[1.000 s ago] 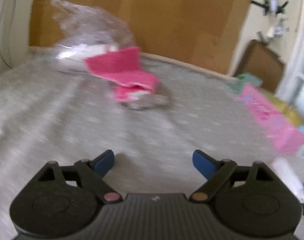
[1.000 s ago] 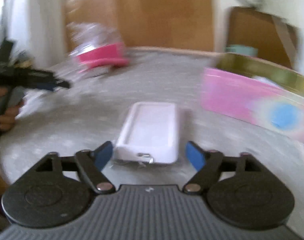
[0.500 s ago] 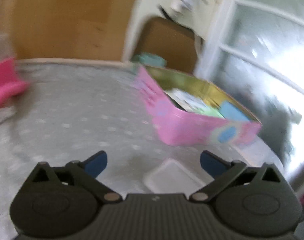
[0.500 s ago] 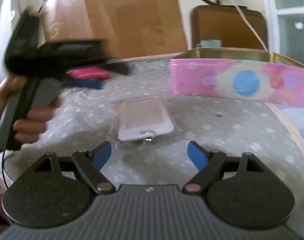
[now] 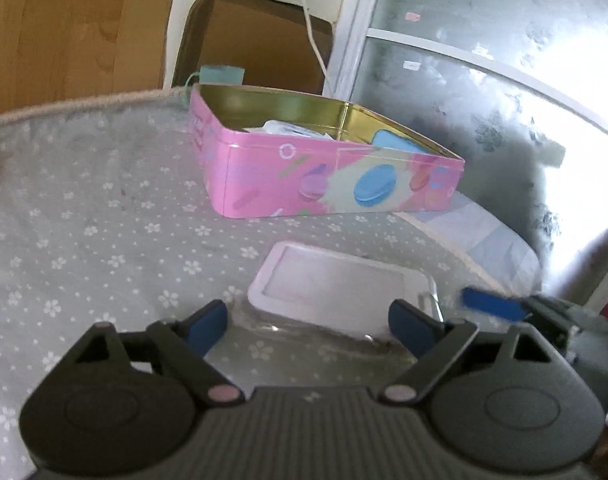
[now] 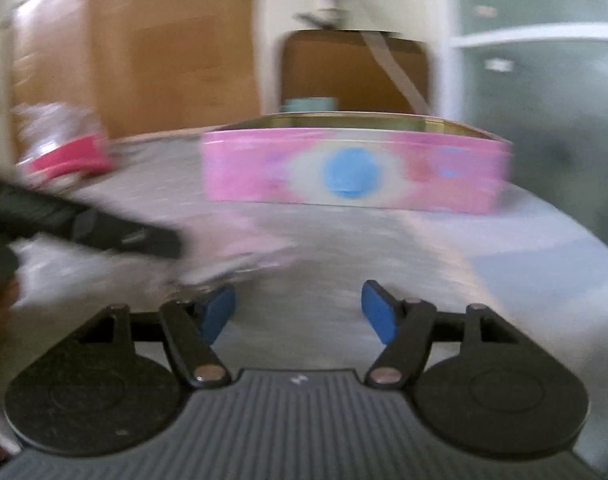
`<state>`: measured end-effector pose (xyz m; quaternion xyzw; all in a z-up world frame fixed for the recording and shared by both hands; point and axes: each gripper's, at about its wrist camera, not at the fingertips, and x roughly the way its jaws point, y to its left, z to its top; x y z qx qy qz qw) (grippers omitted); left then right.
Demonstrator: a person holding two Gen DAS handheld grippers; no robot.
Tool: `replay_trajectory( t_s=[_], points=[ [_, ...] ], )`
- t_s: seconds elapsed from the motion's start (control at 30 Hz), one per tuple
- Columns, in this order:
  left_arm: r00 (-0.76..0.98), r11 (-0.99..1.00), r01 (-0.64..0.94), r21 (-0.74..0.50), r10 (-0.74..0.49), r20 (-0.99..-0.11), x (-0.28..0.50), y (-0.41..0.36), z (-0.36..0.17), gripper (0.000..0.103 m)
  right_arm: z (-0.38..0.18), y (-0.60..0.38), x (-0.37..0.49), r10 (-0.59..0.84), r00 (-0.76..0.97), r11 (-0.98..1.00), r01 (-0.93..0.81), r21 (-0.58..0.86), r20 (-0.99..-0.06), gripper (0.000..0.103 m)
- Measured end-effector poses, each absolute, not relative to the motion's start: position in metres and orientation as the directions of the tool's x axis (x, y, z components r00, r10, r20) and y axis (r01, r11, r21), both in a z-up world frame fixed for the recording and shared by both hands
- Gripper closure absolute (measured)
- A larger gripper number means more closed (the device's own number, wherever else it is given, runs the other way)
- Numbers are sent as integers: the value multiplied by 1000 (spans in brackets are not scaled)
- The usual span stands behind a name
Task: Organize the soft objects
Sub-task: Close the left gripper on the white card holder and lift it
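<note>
A white soft case in a clear wrapper lies on the grey flowered cloth. My left gripper hovers just short of it, jaws closing, the case's near end between the blue fingertips and untouched. The right gripper's blue tip shows at the right. In the blurred right wrist view, my right gripper is closing on nothing. The case lies ahead of its left finger, under the left gripper. An open pink tin stands behind the case.
The pink tin holds a blue item and white packets. A pink cloth in a clear bag lies at the far left. Brown cardboard and a frosted window stand beyond the table's curved edge.
The left gripper swung right, away from the pink cloth bag, and now faces the case and tin. The right gripper turned right, so the case sits off its left finger. Both jaws have narrowed.
</note>
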<state>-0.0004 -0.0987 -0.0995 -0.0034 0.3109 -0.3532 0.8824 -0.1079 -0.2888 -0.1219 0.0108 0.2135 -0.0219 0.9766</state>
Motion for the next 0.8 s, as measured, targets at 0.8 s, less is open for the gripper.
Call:
replay_trajectory(
  t_s=[0.8],
  points=[
    [533,684,535,-496,-729,-430,23,-50,-106,7,-129,-281,-122,-44,918,998,54,14,-395,28]
  ],
)
